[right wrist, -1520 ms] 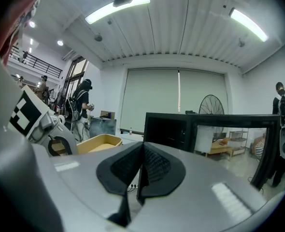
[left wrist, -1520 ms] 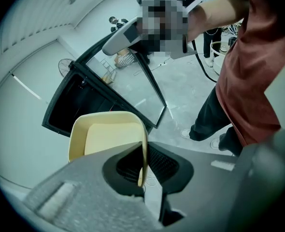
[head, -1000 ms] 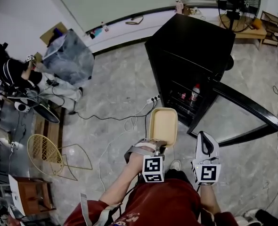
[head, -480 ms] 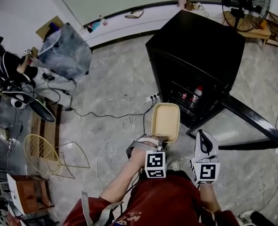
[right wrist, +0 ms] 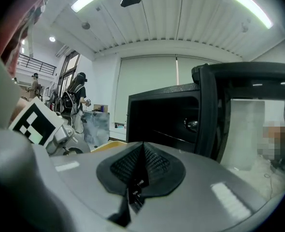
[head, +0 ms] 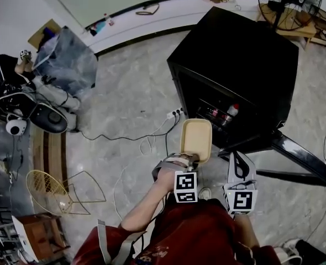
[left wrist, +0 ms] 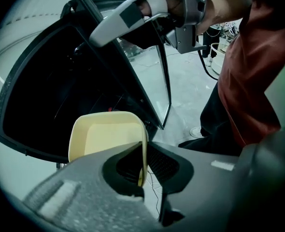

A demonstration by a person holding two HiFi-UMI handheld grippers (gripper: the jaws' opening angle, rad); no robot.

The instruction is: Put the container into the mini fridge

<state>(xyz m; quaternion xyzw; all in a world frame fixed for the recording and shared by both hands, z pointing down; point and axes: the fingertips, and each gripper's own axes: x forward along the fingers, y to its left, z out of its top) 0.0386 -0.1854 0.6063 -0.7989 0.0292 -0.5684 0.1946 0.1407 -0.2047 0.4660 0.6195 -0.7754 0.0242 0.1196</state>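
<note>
Head view: mini fridge (head: pixel 235 59) stands with its door (head: pixel 302 160) open and bottles (head: pixel 233 110) inside. The beige container (head: pixel 195 139) is in the air just before the opening, not in yet.

Left gripper view: left gripper (left wrist: pixel 141 166) fingers are clenched on the container's side wall, and the container points at the dark interior.

Right gripper view: right gripper (right wrist: pixel 141 153) fingers are pressed together on nothing, near the door.

Pickup and door are done. Left to do, likely: push the container in, set it down, release.

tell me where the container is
Head view, centre: the container is pinched by its rim in the left gripper, held out just before the open fridge, not yet inside.
</note>
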